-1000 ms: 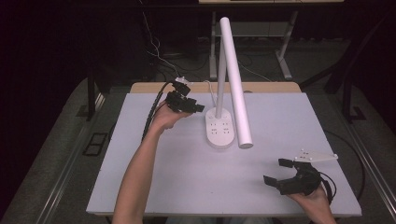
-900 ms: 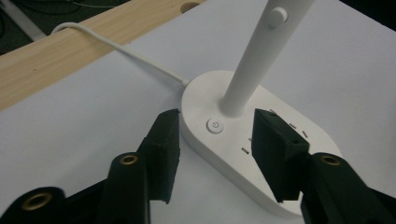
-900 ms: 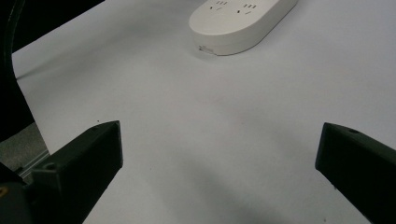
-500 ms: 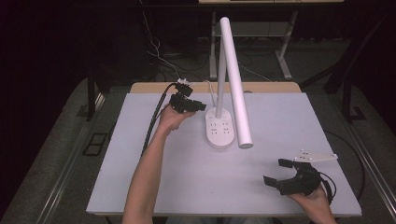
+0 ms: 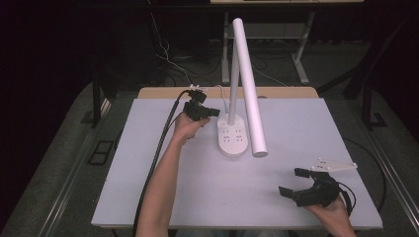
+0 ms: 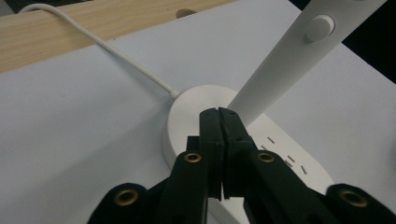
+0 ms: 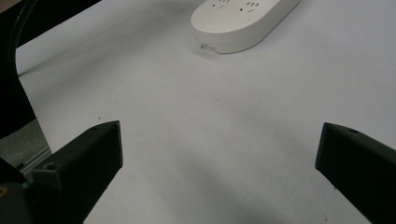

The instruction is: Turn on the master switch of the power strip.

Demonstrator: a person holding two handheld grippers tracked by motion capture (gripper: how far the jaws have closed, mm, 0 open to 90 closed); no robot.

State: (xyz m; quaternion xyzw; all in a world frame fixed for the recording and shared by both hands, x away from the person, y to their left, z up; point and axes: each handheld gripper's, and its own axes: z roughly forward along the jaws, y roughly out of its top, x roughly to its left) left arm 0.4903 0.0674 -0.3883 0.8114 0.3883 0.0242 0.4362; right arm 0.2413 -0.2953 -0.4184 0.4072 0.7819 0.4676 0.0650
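Comparing this moment with the two earlier high views, almost nothing changes: the left gripper [image 5: 212, 112] stays at the rear left side of the lamp base [image 5: 233, 139], and the right gripper [image 5: 300, 186] stays low at the front right of the table [image 5: 148, 163]. This stillness probably means that the left gripper is settled at its working spot and that the action on the lamp is at hand, not finished.

On the left, the left gripper is clenched with nothing between the jaws. In the left gripper view its closed tip [image 6: 219, 122] points at the foot of the lamp arm [image 6: 280, 70], over the base; whether it touches the base cannot be told. A white cord [image 6: 102, 46] leaves the base toward the wooden edge [image 6: 70, 28].

In the middle, the lamp stands on the table, and its white head [image 5: 249, 89] leans forward over the base.

On the right, the right gripper is released, jaws wide apart, empty, well apart from the lamp.

No container stands on the table, so nothing is held in one.
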